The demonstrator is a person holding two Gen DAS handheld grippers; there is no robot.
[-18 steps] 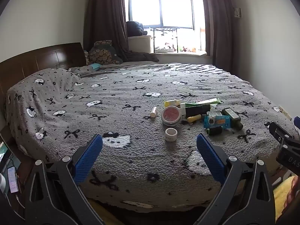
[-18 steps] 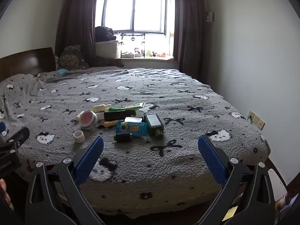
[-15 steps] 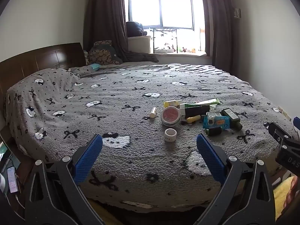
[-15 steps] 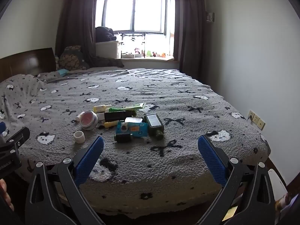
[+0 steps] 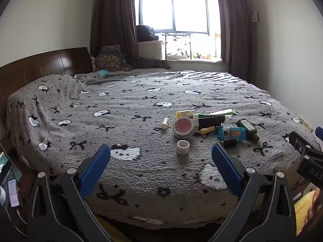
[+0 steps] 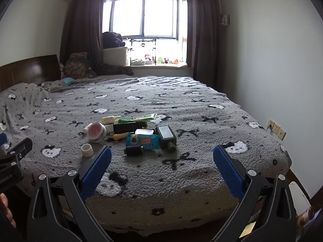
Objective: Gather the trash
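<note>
Trash [image 5: 210, 125] clusters on the bedspread [image 5: 121, 121]; labels unreadable.

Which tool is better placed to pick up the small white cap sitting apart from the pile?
Probably the left tool. The small white cap lies almost between its open fingers, while for the right tool it sits outside the left finger. Both are open and hold nothing.

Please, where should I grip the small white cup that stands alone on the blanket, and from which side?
Grip the small white cup across its round wall, coming from above or from the near edge of the bed. It stands upright, mouth up, apart from the pile, so open jaws likely fit around it. The left gripper points nearly at it.
</note>
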